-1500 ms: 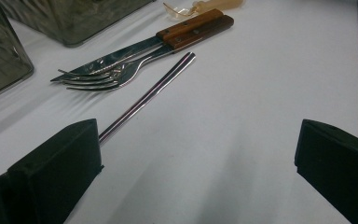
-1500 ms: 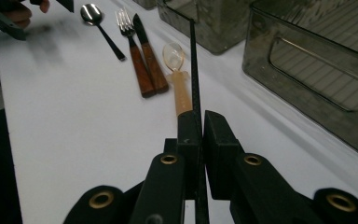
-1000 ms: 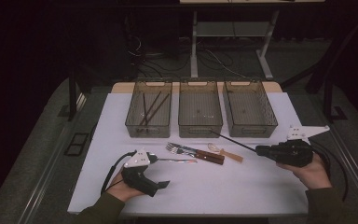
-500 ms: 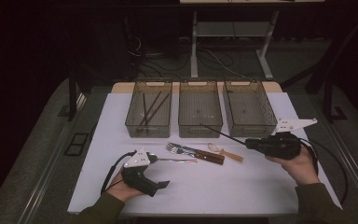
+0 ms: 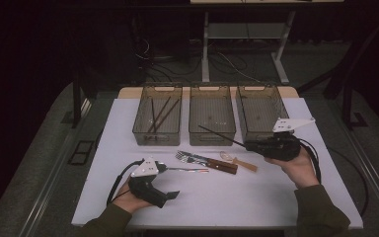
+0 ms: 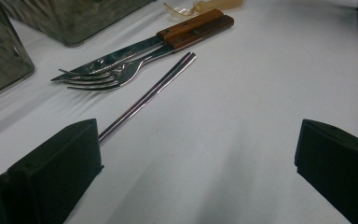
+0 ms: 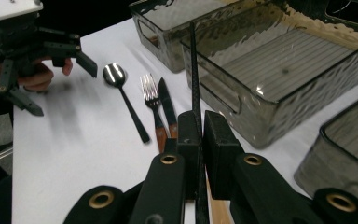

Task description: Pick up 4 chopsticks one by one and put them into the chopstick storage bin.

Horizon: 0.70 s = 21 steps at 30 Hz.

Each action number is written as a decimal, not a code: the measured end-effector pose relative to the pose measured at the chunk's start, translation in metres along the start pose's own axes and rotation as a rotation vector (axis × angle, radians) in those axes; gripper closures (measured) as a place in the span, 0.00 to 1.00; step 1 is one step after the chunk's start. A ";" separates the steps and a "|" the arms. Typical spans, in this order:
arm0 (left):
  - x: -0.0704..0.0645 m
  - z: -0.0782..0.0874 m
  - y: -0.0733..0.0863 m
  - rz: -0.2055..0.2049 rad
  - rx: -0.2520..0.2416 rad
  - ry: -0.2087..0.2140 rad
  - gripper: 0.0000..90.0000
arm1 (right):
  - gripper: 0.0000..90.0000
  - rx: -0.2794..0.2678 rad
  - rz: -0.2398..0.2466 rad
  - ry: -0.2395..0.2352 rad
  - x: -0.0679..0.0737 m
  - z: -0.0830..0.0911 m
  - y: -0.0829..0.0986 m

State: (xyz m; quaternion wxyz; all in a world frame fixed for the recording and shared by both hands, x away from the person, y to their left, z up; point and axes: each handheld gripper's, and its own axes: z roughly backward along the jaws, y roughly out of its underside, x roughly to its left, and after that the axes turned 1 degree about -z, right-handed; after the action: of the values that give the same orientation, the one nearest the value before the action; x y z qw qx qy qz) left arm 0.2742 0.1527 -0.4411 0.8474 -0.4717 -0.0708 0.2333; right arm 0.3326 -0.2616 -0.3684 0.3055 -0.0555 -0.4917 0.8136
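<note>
Jaws of the right gripper (image 7: 196,135) are clenched on a black chopstick (image 7: 194,70), its tip over the near wall of the middle bin (image 5: 212,129). Since a second ago this hand has carried the stick leftward, toward the left bin (image 5: 157,133) where other chopsticks (image 5: 159,114) already lie, so sorting looks to be midway. The left gripper (image 6: 191,154) rests on the desk (image 5: 256,197) with jaws wide apart, gripping nothing. Its own view reveals the spoon handle (image 6: 149,93) running behind one jaw, beside the fork (image 6: 107,79) and knife (image 6: 168,39); the right gripper view shows the spoon's bowl.
</note>
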 end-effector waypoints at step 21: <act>0.000 0.001 0.000 0.002 0.001 -0.005 0.00 | 0.94 -0.028 -0.044 0.016 0.005 -0.050 -0.035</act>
State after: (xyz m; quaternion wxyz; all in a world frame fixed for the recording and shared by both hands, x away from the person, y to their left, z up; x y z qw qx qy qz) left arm 0.2741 0.1529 -0.4405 0.8473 -0.4706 -0.0723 0.2355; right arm 0.3635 -0.2087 -0.3639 0.3267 -0.0554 -0.5016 0.7991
